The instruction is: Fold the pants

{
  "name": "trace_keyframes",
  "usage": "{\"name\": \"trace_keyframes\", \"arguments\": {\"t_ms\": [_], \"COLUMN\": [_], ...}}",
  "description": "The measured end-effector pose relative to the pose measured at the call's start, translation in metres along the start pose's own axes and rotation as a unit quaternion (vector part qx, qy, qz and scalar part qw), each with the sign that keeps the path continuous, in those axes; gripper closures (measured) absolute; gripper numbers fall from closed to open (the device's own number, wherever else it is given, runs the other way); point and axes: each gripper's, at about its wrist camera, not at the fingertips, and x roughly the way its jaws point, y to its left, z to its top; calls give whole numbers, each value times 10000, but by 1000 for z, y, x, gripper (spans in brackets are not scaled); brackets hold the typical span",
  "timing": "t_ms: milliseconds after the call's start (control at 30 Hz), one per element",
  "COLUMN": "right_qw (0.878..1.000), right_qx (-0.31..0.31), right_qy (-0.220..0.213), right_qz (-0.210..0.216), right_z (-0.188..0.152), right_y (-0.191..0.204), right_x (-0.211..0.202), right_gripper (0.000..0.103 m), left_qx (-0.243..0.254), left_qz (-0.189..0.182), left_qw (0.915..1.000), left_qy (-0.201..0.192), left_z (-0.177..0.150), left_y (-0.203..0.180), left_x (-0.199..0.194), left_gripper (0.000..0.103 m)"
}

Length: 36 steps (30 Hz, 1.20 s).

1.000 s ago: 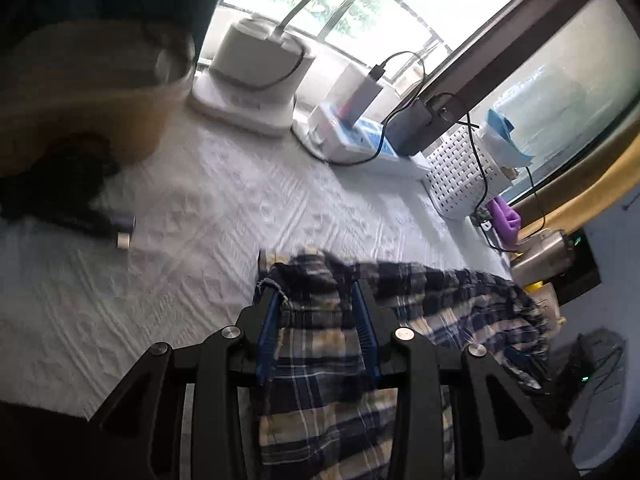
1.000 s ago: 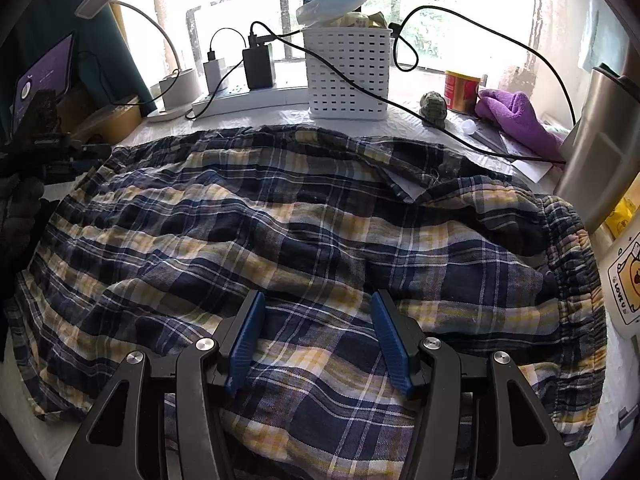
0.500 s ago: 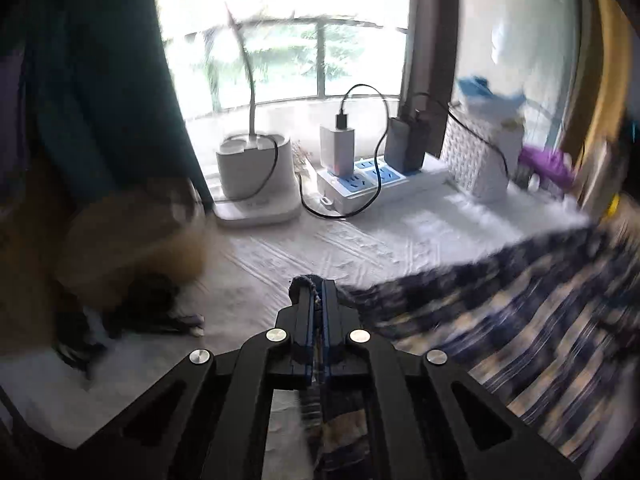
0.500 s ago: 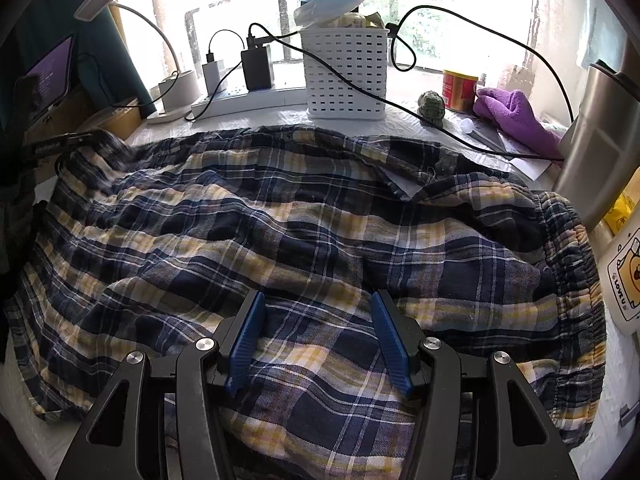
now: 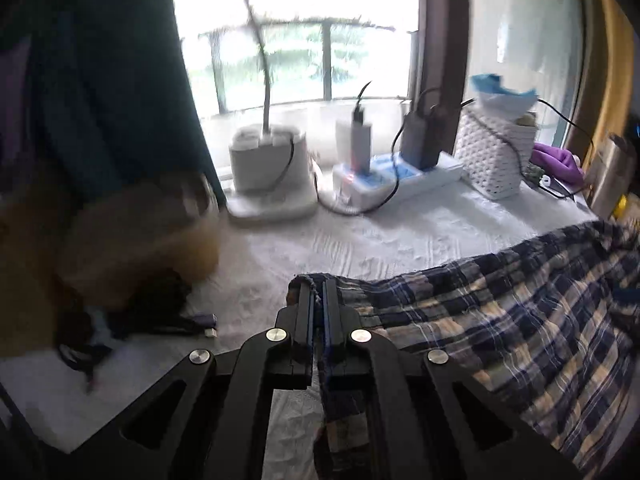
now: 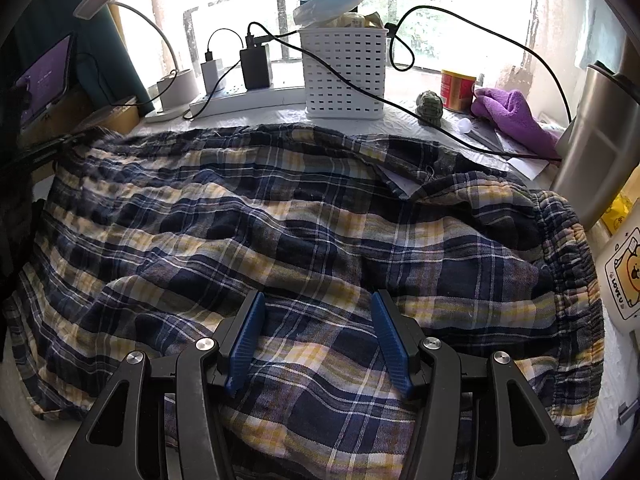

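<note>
You are gripping a hem corner of the plaid pants with the left gripper, its jaws pressed together on a thin pinch of cloth, the edge raised just off the white tabletop. The right gripper is hovering over the middle of the garment with its jaws spread wide and holding nothing. The pants are lying spread across the tabletop, waistband to the right, in front of the white basket and the power strip. You appear to be starting the first fold; next you will likely need to carry that corner across toward the waistband, keeping the cloth taut. The fabric is looking soft, light and rumpled, the waistband gathered, the tabletop cover faintly embossed
</note>
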Motion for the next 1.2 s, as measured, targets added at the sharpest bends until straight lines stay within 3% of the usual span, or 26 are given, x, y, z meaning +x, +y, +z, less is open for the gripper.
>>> {"name": "trace_keyframes", "arguments": {"t_ms": [67,133,200,433,733,933,1033,1067,1100,1167,1200], "right_qw": [10000,9999,9997,9956,9837,9834,9888,9900,9915,9927,9934], "right_qx": [29,73,110,522,1141,1252,1004,943,869,721,662], "right_qy": [-8,-42,-68,-105,-595,-764,-679,-644,-584,-501,-479], "right_qz": [-48,-127,-212,-775,-1260,-1068,-868,-833,-778,-822,-803], "right_z": [-1,-3,-5,-16,-39,-41,-36,-35,-34,-33,-33], "right_y": [-1,-2,-3,-29,-69,-85,-84,-81,-79,-74,-72], "right_x": [-2,-6,-10,-47,-107,-107,-91,-85,-80,-74,-74], "right_gripper": [46,46,46,45,45,45,46,48,65,87,91], "left_qx": [-60,-174,-285,-425,-320,43,63,126,195,312,342], "left_qz": [208,353,387,168,-828,-1584,-2086,-2154,-2182,-2264,-2309], "left_qw": [9997,9989,9984,9987,9952,9841,9724,9703,9694,9659,9640], "left_qy": [152,257,309,231,410,803,1045,1094,1111,1219,1276], "left_z": [-2,-3,-1,-4,-37,-68,-83,-87,-89,-98,-102], "left_y": [7,15,22,20,-46,-104,-130,-136,-141,-155,-158], "left_x": [12,15,13,-38,-93,-109,-115,-117,-119,-124,-125], "left_gripper": [97,86,64,55,54,54,54,54,54,55,55]}}
